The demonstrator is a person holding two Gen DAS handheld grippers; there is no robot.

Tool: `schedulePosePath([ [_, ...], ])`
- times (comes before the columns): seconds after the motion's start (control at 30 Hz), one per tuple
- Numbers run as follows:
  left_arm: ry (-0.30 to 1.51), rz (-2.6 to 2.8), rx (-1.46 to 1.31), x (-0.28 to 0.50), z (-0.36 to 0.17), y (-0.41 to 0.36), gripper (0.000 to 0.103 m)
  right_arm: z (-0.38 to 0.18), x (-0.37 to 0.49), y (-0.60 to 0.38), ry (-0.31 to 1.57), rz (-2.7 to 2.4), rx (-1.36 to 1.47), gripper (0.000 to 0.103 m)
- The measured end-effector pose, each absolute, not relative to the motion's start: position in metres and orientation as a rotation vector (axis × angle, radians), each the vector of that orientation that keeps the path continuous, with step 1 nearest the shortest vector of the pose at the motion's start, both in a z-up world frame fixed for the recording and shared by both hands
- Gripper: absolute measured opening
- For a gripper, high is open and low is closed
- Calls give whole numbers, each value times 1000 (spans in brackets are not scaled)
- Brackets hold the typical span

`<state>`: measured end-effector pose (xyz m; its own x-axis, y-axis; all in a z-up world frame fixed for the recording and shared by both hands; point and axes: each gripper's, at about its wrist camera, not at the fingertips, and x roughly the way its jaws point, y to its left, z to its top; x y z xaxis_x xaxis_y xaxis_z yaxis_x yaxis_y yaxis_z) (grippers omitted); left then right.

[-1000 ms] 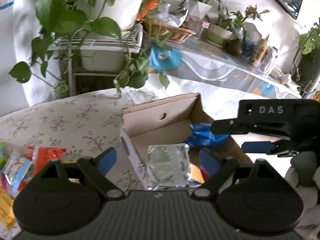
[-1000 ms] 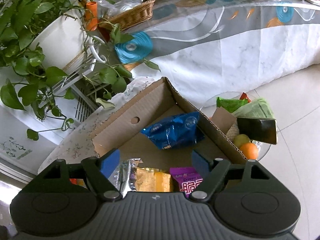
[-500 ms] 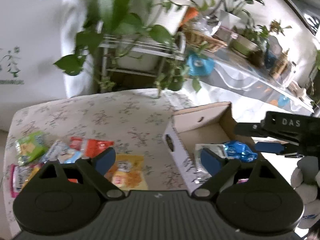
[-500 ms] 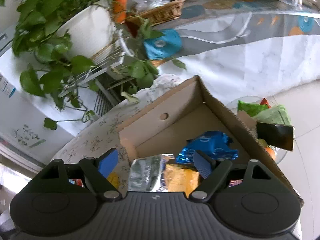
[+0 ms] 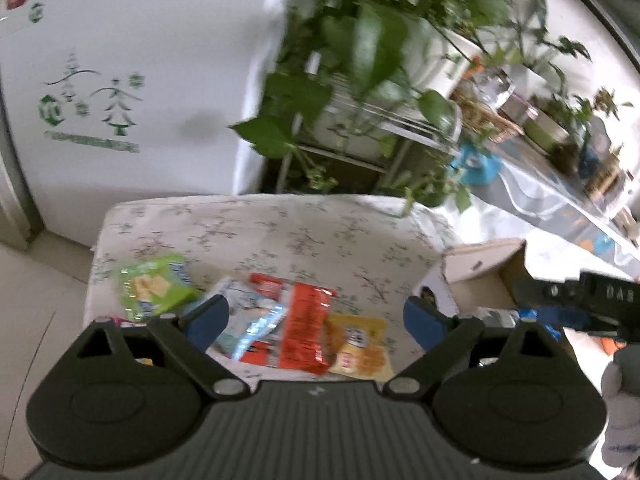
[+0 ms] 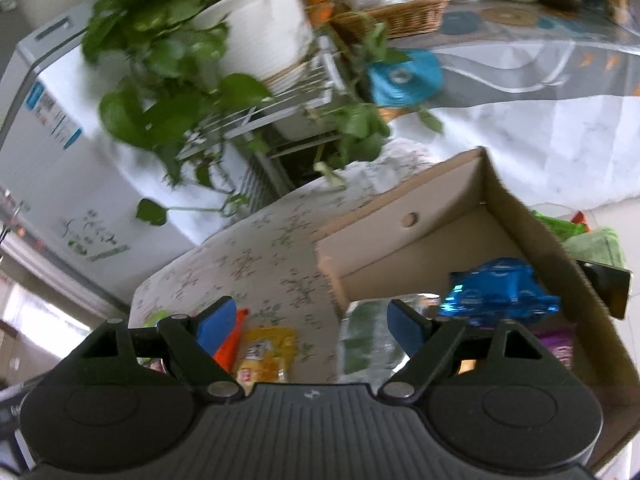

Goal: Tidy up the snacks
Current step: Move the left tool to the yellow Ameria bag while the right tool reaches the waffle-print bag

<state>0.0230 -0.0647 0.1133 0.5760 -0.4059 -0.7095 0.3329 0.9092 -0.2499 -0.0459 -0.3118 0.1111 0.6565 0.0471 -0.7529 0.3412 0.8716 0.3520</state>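
Left tool (image 5: pixel 316 318) has swung away from the cardboard box (image 6: pixel 404 240) since a second ago, when it was hovering over the silver packet inside; it is now hanging over the loose snack pile on the floral worktop (image 5: pixel 280 236), fingers spread wide, gripping nothing. Right tool (image 6: pixel 310 322) has also been panning the same way: a second ago it was looking straight into the box, now it is straddling the box's near corner, fingers spread, nothing between them.

Snack pile is lying just outside the box's short end wall. Red packet (image 5: pixel 306 326) is lying flat, long axis running from the tool toward the far worktop edge, slightly tilted. Yellow packet (image 5: pixel 360 344) is lying between the red packet and the box, partly tucked under the red one, long axis roughly parallel to it. Pale blue-white packet (image 5: pixel 252 320) is overlapping the red packet on the side away from the box, lying diagonally. Green packet (image 5: pixel 154 286) is sitting farthest from the box, near the worktop edge, its long axis crosswise to the red one.

Inside the box: crumpled blue bag (image 6: pixel 498 290) is resting against the long wall, silver packet (image 6: pixel 368 344) is lying flat near the box's near corner, and a purple packet (image 6: pixel 554 346) is peeking out beside the blue bag. Both views are motion-blurred. Potted plant (image 6: pixel 256 36) is standing beyond the box's far side.
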Motion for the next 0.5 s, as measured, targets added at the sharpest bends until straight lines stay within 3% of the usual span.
schedulePosePath([
  [0.5, 953, -285, -81, 45, 67, -1, 95, 93, -13, -253, 929, -56, 476, 87],
])
